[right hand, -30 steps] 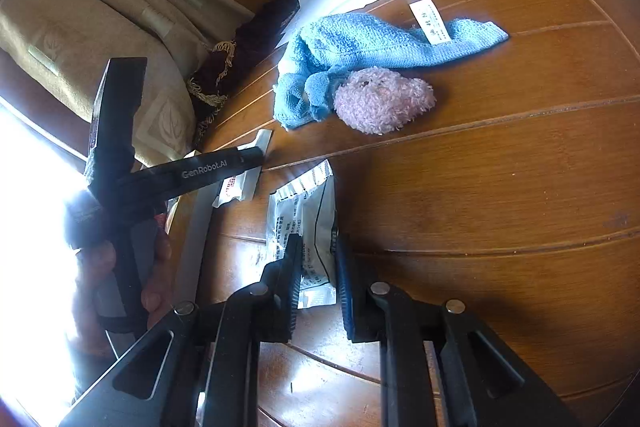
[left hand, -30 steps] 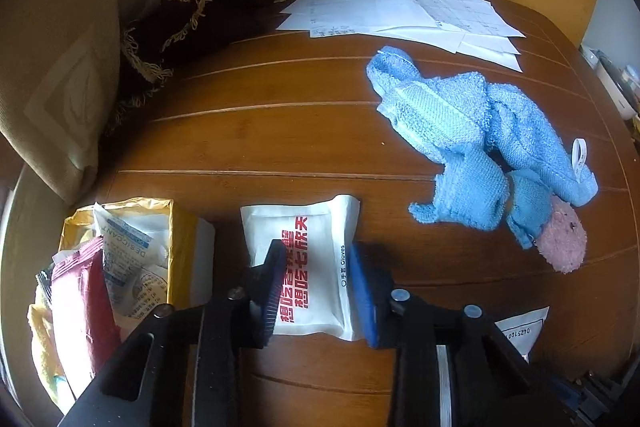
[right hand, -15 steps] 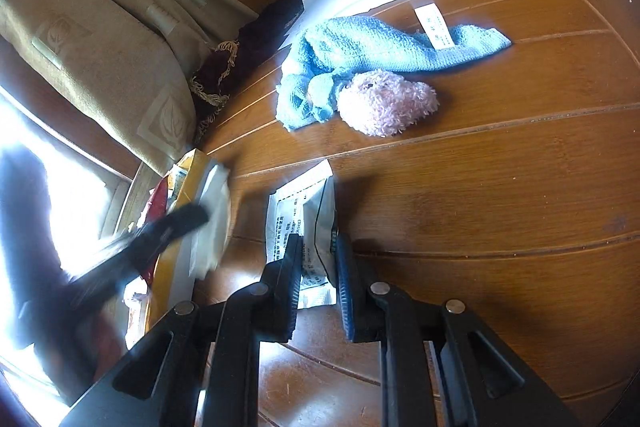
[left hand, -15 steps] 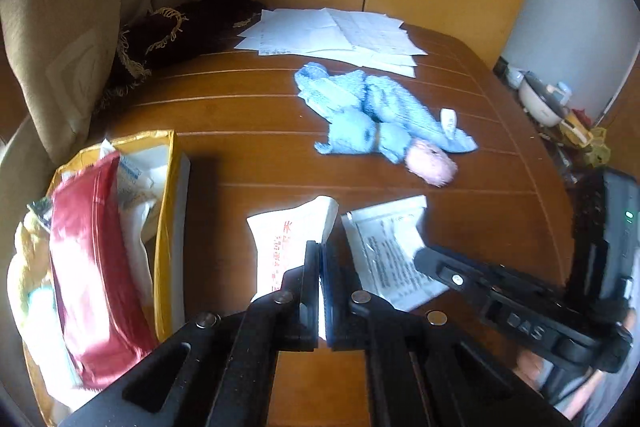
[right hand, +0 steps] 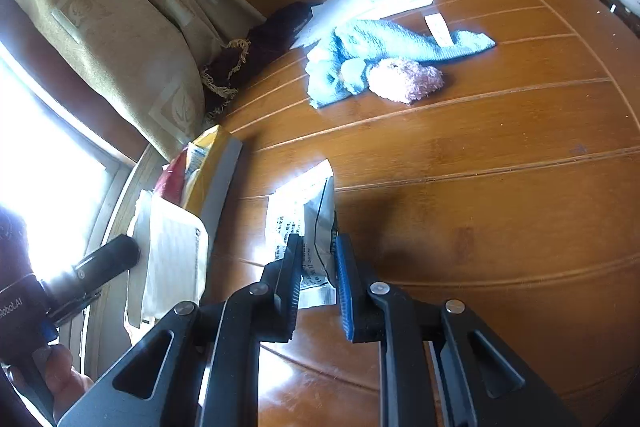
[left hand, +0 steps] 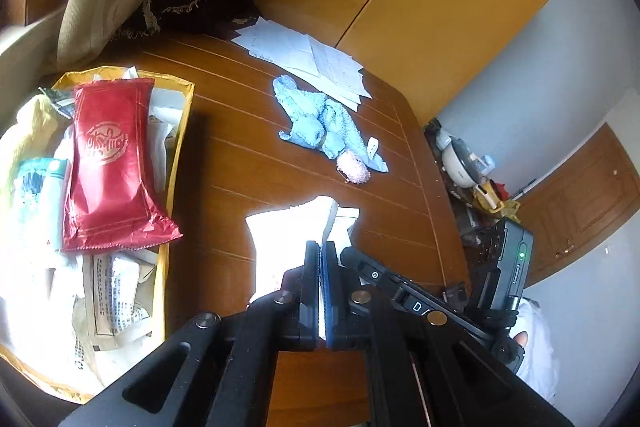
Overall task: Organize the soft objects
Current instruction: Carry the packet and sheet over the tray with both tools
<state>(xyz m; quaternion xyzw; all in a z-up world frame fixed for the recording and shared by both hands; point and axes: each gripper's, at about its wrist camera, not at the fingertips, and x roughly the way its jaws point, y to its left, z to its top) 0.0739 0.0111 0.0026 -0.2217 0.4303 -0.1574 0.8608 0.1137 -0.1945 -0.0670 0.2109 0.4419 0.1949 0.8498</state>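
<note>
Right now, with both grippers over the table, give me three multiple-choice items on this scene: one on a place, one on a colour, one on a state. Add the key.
1. Where does the red packet lie?
A. in the yellow box
B. on the floor
C. on a chair

2. What colour is the fuzzy ball beside the blue towel?
A. green
B. pink
C. black

3. How do the fingers of the left gripper stand?
A. wide open and empty
B. shut on a white packet
C. shut on the blue towel

Key:
1 A: the red packet lies on top of the other packets inside the box.
2 B: the ball is pale pink against the blue cloth.
3 B: the fingers are pressed together with the packet's edge pinched between them.
</note>
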